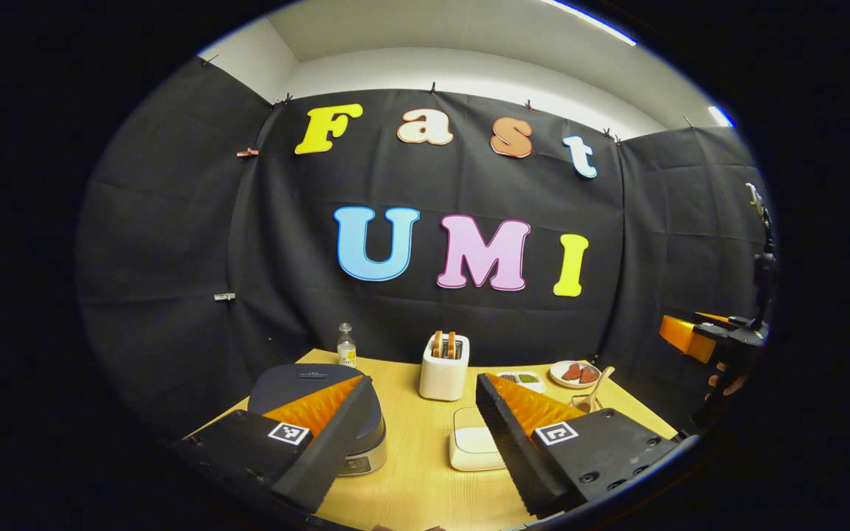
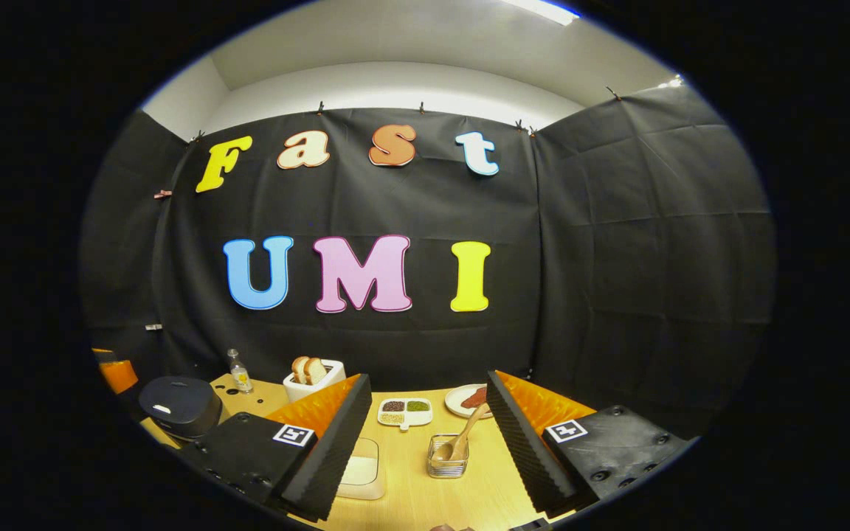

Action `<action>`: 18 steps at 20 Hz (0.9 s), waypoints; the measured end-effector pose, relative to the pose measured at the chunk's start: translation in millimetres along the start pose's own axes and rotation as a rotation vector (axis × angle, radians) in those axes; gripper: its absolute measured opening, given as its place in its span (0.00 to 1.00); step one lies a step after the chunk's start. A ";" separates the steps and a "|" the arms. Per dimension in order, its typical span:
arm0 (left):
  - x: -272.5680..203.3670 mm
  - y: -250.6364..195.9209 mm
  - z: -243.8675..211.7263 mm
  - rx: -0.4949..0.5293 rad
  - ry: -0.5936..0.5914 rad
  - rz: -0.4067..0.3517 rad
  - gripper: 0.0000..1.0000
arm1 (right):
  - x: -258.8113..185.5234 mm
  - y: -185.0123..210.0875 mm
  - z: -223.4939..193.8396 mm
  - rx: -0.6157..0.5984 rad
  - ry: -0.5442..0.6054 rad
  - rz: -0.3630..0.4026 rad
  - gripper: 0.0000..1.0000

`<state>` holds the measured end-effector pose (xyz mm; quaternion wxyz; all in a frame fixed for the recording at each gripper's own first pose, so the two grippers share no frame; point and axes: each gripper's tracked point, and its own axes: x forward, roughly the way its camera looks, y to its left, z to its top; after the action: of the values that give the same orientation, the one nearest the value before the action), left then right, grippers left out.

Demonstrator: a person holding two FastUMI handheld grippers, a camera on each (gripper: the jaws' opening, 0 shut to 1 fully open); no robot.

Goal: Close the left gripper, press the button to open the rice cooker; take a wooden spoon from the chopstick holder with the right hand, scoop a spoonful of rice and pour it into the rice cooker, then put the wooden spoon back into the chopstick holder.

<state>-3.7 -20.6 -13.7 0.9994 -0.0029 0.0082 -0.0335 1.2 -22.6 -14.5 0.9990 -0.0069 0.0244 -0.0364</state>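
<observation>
We hold the left gripper point(image 1: 417, 431) released above the dark round rice cooker point(image 1: 318, 413) at the pale wooden tabletop's point(image 1: 410, 479) left edge — lid down, button unpressed. Our right gripper point(image 2: 425, 442), also unclenched, faces the wooden spoon point(image 2: 462, 439) leaning in the wire chopstick holder point(image 2: 447, 457) — ready to pick. We can read no labels.

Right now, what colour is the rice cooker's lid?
Dark navy, almost black; the round rice cooker lid shows best in the right gripper view.

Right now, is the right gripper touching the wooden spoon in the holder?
Apart. In the right gripper view the right gripper is open, and the wooden spoon stands in the chopstick holder between its fingers, with bare table showing on both sides.
</observation>
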 end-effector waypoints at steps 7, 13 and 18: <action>-31.6 45.9 0.6 -0.043 -0.039 0.049 0.95 | -40.4 20.1 2.0 0.003 0.023 0.007 0.98; -40.2 86.7 -11.4 -0.059 0.009 0.019 0.93 | -61.5 16.6 6.0 -0.012 0.009 -0.021 0.98; -18.3 100.9 -19.6 -0.040 0.084 0.021 0.75 | -45.5 15.3 -13.3 -0.015 0.038 -0.019 0.98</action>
<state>-15.5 81.2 -33.7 0.9982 -0.0213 0.0509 -0.0230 -43.7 -4.2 -25.8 0.9979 -0.0138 0.0438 -0.0460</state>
